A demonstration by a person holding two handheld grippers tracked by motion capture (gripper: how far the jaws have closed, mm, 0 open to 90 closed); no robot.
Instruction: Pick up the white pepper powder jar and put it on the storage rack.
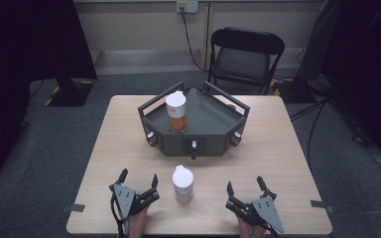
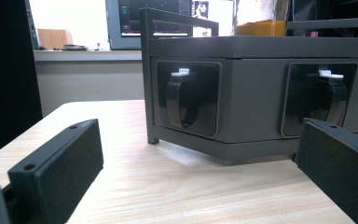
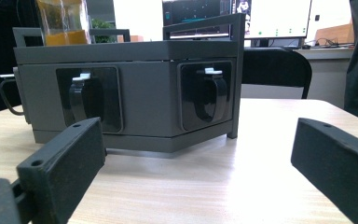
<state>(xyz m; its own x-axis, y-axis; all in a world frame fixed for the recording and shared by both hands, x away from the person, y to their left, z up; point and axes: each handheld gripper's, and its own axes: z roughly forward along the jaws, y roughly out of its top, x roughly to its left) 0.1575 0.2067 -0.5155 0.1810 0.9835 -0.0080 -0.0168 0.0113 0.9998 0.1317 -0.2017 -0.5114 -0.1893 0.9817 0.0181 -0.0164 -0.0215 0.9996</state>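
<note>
The left gripper (image 1: pixel 139 179) rests at the table's (image 1: pixel 278 163) near edge toward its left corner, jaws spread wide with nothing between them. In its own view the black pads (image 2: pixel 60 172) frame bare wood and the grey tray's (image 2: pixel 261 116) front faces, well apart from both.

Just right of it, near the middle of the near edge, stands the white-lidded cup (image 1: pixel 183 179), the closest thing to either gripper and likely the one to pick up. It looks like a small, light plastic pot with a smooth rounded lid: probably slippery at the top and easy to tip. The straight side wall below the lid seems the sound place to take hold, jaws level and squeezing gently, since a thin wall may flex.

Further back, the tray sits toward the far edge, carrying a taller jar (image 1: pixel 176 113) with orange contents near its left wall; that one is likely heavier, top-loaded, and best gripped low on the body.

The right gripper (image 1: pixel 245 187) sits by the near edge toward the right corner, jaws wide and empty, aimed at the tray's right front faces (image 3: pixel 144 93)
</note>
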